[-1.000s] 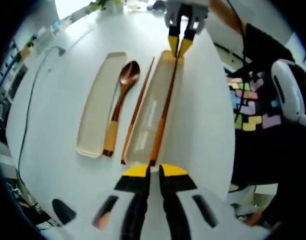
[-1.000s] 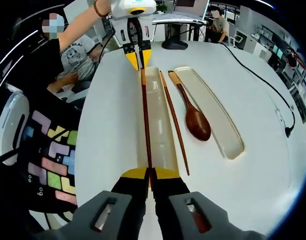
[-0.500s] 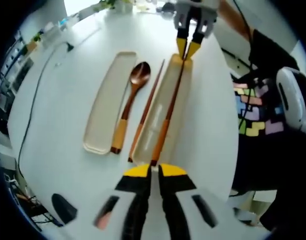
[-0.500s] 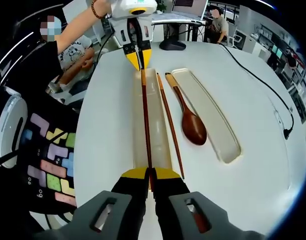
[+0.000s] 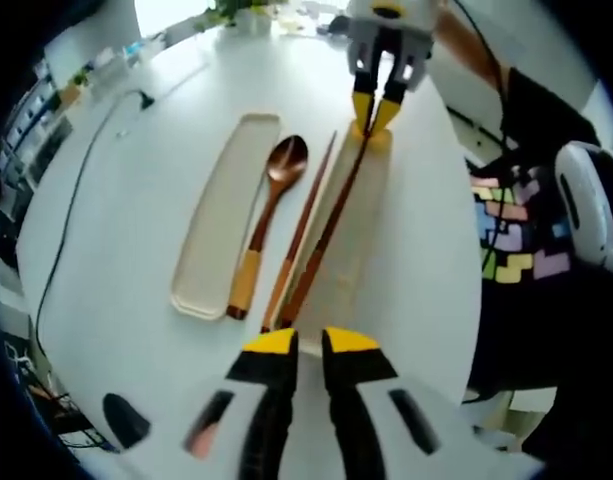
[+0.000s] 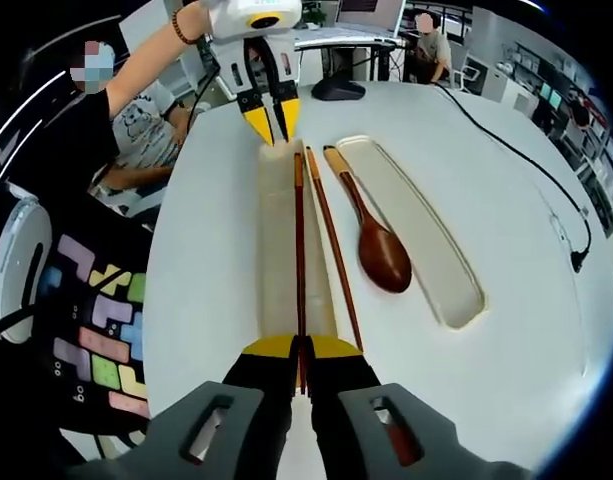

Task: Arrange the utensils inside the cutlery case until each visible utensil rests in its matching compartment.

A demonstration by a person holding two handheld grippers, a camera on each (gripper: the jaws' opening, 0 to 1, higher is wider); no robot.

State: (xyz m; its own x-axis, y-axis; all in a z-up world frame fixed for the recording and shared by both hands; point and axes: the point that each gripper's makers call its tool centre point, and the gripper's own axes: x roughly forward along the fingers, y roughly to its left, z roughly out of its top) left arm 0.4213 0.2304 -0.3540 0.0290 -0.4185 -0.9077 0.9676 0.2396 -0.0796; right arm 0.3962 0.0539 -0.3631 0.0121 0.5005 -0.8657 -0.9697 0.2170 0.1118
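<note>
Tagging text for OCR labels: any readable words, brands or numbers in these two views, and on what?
No readable text in either view.
Case tray, lid, spoon, chopsticks: no markings that I can see.
Person's T-shirt, right gripper view: a printed cartoon graphic, any lettering too small and blurred to read.
Dark garment with coloured block shapes: a pattern, no letters.

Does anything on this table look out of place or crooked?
One chopstick lies slanted across the case, one end pinched by the right gripper. The other chopstick and the spoon lie on the table, outside it.
</note>
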